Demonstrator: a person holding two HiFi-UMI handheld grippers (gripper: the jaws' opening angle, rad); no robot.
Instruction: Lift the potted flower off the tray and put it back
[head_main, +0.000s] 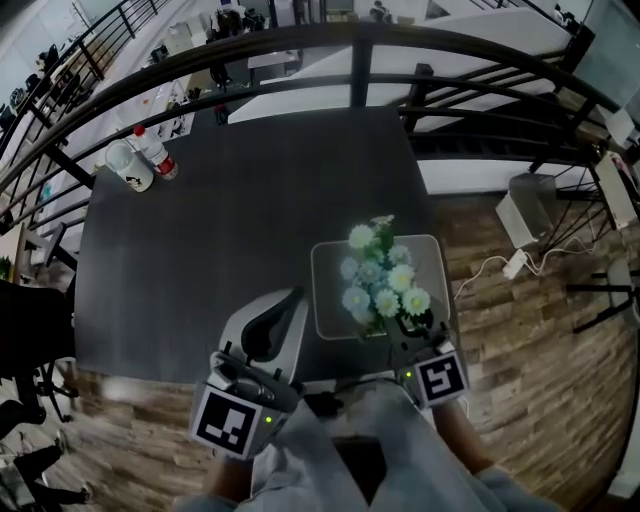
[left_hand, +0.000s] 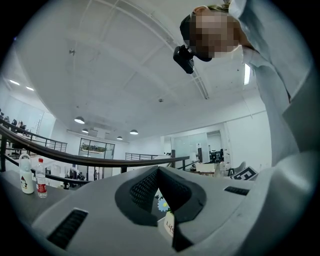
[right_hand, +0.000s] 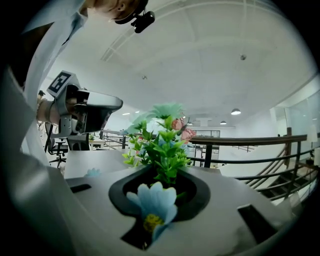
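**Potted flower (head_main: 382, 282):** It sits in the lower right of the head view, over the tray (head_main: 330, 295), and its pale blooms cover much of the tray's right half. From overhead I cannot tell whether the pot's base rests on the tray or hangs just above it.

**Right tongs (head_main: 416, 338):** These are closed on the potted flower from the near side. In the right gripper view, stems and leaves rise through the gap at centre frame, and one blue bloom lies low in the foreground. Foliage hides whether the grip is on the pot rim or the stem base.

**Left tongs (head_main: 292, 300):** The tips are together and hold nothing, just left of the tray above the table (head_main: 250, 190). In the left gripper view, the white pot shows beyond the pads at lower centre.

**Other items:** Two bottles (head_main: 143, 160) stand at the table's upper left corner, well apart from the tray.

**Assessment:** The put-back step appears to be in hand. The next move calls for seating the pot flat and upright inside the tray's rim. The right tongs should then open and draw clear without snagging the blooms.
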